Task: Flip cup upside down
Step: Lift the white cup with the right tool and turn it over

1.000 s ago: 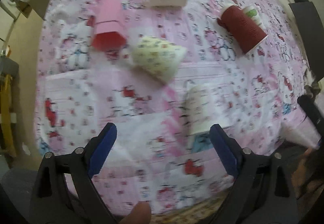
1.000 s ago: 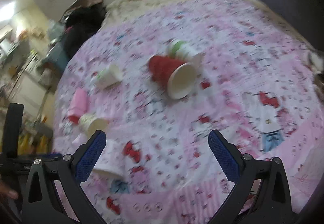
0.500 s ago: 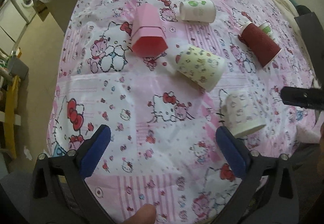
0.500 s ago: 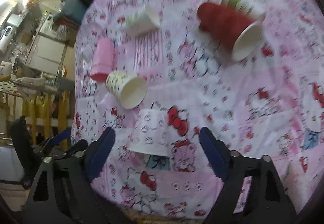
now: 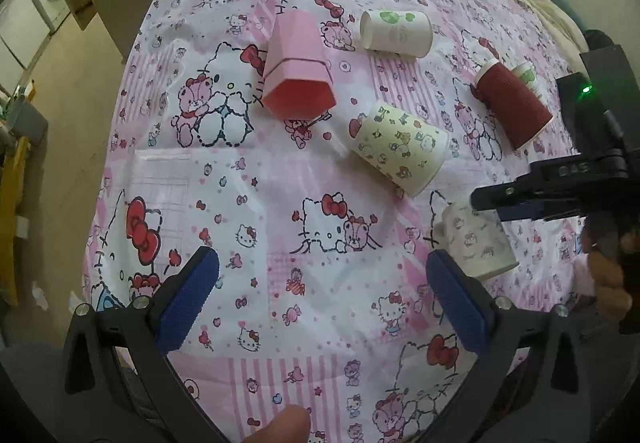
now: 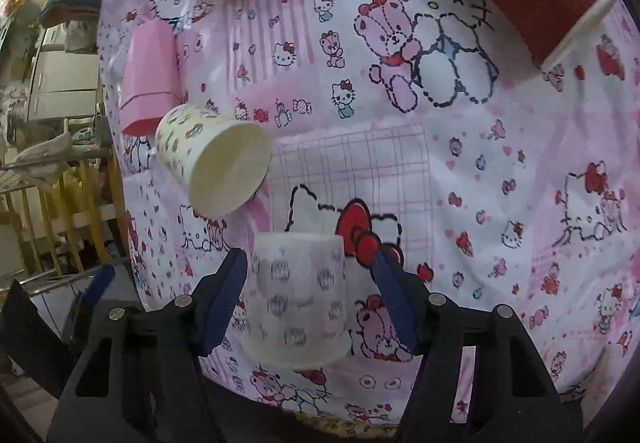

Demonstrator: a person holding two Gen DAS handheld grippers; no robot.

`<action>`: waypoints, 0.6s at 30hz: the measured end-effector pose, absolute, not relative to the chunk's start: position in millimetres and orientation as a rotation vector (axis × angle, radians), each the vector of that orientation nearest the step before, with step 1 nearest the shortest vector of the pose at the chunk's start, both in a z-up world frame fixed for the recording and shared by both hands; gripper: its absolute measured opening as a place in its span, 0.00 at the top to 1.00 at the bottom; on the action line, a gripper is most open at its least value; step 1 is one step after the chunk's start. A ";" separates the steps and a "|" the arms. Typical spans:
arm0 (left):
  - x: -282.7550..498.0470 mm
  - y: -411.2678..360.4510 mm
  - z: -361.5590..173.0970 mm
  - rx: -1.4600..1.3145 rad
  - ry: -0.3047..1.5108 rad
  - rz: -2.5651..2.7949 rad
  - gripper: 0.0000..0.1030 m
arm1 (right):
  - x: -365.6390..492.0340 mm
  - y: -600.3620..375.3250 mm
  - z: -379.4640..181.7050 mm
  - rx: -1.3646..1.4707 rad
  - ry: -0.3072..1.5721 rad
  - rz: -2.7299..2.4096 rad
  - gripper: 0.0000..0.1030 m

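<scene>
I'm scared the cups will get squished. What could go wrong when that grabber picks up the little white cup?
1. The white patterned paper cup sits between the right gripper jaws, which look still open. Paper walls are thin, so a hard squeeze could crush it.
2. The yellowish patterned cup lies on its side close by; swinging the flip might knock it rolling.
3. The tablecloth looks soft and wrinkly, so the flipped cup might tip.

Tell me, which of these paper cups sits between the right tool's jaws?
The white cup with faint grey prints, nearest the table's edge. The right gripper has its jaws on either side of it; the yellowish, pink, red and green-printed cups lie farther off.
</scene>
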State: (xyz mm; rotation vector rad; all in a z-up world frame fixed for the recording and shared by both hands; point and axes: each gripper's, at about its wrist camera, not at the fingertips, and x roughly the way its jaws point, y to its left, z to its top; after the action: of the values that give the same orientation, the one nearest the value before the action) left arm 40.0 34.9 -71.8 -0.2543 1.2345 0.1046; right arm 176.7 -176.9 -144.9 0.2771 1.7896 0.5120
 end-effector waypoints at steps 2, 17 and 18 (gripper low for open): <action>40.5 34.6 -70.4 -0.250 1.228 0.108 0.01 | 179.5 -172.2 -150.5 0.268 1.806 0.505 0.34; 41.6 33.5 -74.6 -0.245 1.243 0.100 0.01 | 175.7 -167.5 -141.9 0.201 1.737 0.558 0.44; 41.7 33.2 -74.6 -0.246 1.243 0.100 0.01 | 176.6 -171.9 -133.7 0.200 1.695 0.556 0.44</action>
State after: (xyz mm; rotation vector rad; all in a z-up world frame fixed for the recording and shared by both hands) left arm 41.7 33.2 -74.6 -0.2456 1.2435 0.0997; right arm 176.6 -171.9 -133.7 0.1999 1.6951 0.5562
